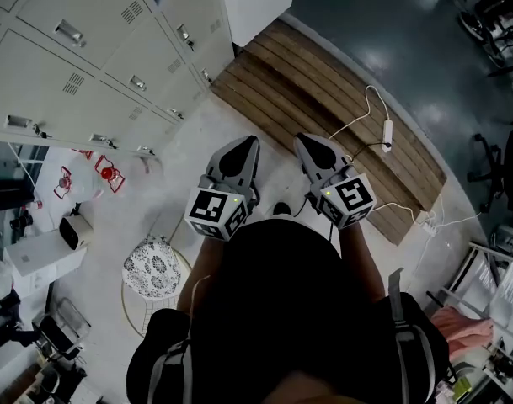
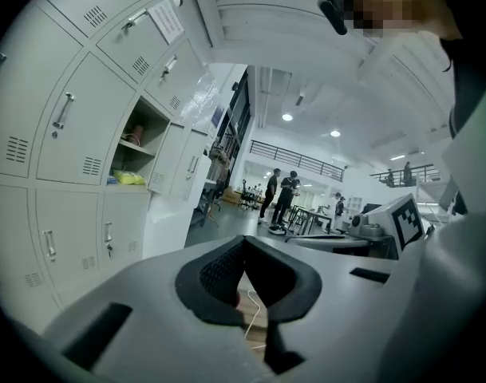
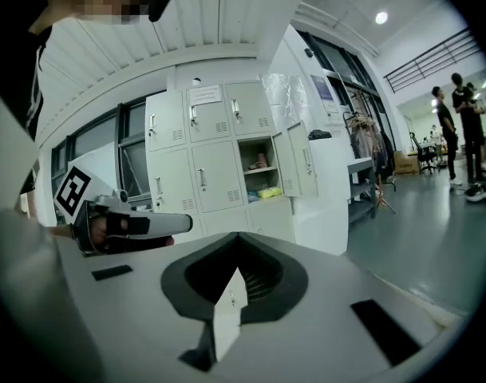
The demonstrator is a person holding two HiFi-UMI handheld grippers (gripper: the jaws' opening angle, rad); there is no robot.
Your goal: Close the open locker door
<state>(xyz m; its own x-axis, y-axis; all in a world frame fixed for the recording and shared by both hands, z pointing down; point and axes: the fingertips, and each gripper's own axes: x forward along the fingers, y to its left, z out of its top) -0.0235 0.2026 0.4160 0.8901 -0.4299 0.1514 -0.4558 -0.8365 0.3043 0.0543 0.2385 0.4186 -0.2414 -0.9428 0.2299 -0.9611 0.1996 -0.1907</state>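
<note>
Presently, lockers (image 1: pixel 88 57): we find them at far left in the head view, well apart from both grippers.
Open locker door (image 3: pixel 284 164): swung out beside its compartment, untouched.
Left gripper (image 1: pixel 242 144): held forward, near level, jaws together, empty.
Right gripper (image 1: pixel 305 141): just beside it, same pose, jaws together, empty.

Wooden slat platform (image 1: pixel 323 99), white cable (image 1: pixel 387 131) lying across it; patterned round stool (image 1: pixel 152 267) apart.
</note>
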